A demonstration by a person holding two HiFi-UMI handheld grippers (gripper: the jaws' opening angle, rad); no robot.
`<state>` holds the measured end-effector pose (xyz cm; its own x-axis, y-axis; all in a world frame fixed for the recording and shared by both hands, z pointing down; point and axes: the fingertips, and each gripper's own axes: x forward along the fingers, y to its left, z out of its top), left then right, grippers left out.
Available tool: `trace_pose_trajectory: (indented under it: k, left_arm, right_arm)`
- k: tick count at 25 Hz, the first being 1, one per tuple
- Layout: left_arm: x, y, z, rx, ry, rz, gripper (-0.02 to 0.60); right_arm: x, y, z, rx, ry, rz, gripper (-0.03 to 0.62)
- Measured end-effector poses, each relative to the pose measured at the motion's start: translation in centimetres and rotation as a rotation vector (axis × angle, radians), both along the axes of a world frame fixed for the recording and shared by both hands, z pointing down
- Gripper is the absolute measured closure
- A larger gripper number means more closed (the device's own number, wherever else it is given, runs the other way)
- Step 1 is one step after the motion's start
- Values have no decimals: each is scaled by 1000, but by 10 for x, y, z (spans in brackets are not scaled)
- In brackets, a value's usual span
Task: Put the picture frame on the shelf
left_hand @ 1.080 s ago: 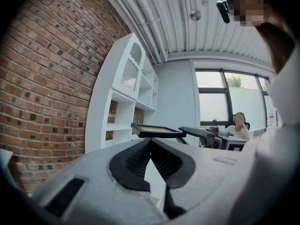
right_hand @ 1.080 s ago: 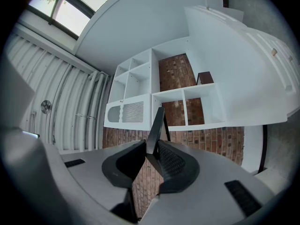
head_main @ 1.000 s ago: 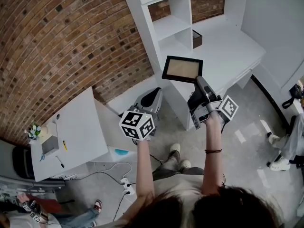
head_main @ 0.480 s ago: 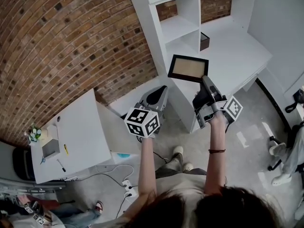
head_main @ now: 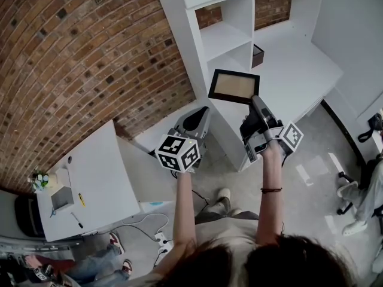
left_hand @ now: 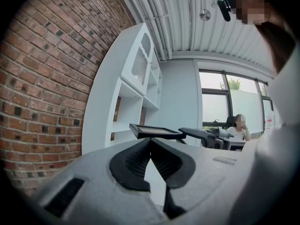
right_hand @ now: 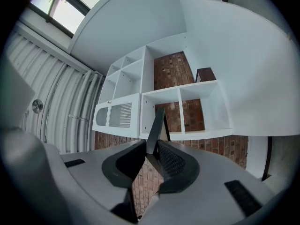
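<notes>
Right gripper: we see the right gripper point(head_main: 255, 102) raised in front of the person, its fingers point(right_hand: 171, 161) clamped on the picture frame point(head_main: 234, 86).
Grip point: in the right gripper view the frame shows edge-on, a thin dark strip rising from between the two pads; in the head view we place the hold at the frame's near right corner.
Picture frame: dark border, tan panel, held in the air roughly flat with its face up. It hangs just in front of the white shelf unit point(head_main: 222, 36), level with the lower open compartments, and we see it touching no board.
Left gripper: the left gripper point(left_hand: 150, 141) is lower and to the left, near the foot of the shelf unit. Its fingers are pressed together at the tips and we find nothing between them.
Left gripper's outlook: past its fingers we see the frame from the side, with the right gripper at its far end.
Shelf unit: open white compartments with brick showing through the back. A small dark box point(head_main: 258, 55) stands where the lower compartments meet the broad white surface on the right.
Surroundings: a brick wall point(head_main: 78, 52) runs along the left, and a white tabletop point(head_main: 96, 172) with a few small items sits below it, well apart from both grippers.
</notes>
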<state>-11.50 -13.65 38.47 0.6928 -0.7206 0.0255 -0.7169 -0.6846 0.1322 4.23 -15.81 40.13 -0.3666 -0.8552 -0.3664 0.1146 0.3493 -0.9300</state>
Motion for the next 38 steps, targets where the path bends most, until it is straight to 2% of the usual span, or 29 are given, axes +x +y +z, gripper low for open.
trace_pose_trajectory:
  k: [15, 22, 38]
  left_arm:
    - [5, -55, -5, 29, 14, 85, 571]
    - [17, -71, -6, 32, 10, 130, 571]
    - [4, -91, 4, -4, 43, 77, 571]
  right_arm:
    - [-3, -34, -1, 5, 1, 67, 517]
    - [5, -46, -2, 5, -1, 102, 517]
    - [2, -67, 3, -14, 9, 79, 517]
